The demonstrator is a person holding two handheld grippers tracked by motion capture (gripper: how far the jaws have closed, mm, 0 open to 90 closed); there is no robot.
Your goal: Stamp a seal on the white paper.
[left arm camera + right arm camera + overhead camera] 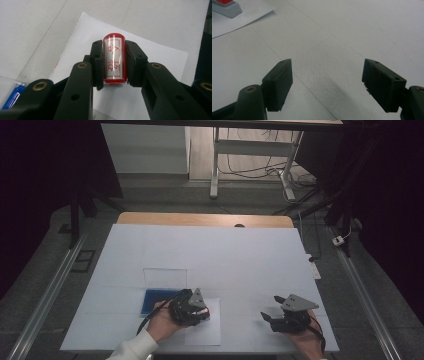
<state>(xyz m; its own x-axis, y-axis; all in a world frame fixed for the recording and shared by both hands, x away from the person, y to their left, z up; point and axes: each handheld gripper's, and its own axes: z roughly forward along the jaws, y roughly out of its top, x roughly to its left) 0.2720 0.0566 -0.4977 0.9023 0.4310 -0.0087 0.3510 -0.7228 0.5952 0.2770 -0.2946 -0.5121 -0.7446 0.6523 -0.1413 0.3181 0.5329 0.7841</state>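
You had the stamp (pixel 114 60) clamped between the jaws of your left gripper (pixel 192 309), a red cylinder with a white label of red characters, held by its sides with its pale base toward the paper. In the high view that gripper sat over the sheet of paper (pixel 207 332) lying near the front edge of the tabletop (pixel 225 255), left of its middle. Just beyond it, toward the left edge, lay the blue ink pad (pixel 152 300) with what looked like its clear lid (pixel 165 277) set down behind it.

Your right gripper (pixel 275 312) hovered near the front right corner of the tabletop, its jaws standing wide apart with nothing between them and bare white surface below.

My reading is that you were at the stamping step itself: the stamp was gripped and brought over the sheet, and the left gripper view showed a faint red mark at the paper's left edge (pixel 57 63), though I could not tell whether that was a print. I also could not tell whether the stamp's base was touching the paper or just above it.

The next move called for a straight, even press so the face met the paper flat, then a clean vertical lift without sliding. Your free gripper could have pinned a corner of the sheet, since a loose page may rise with the stamp.
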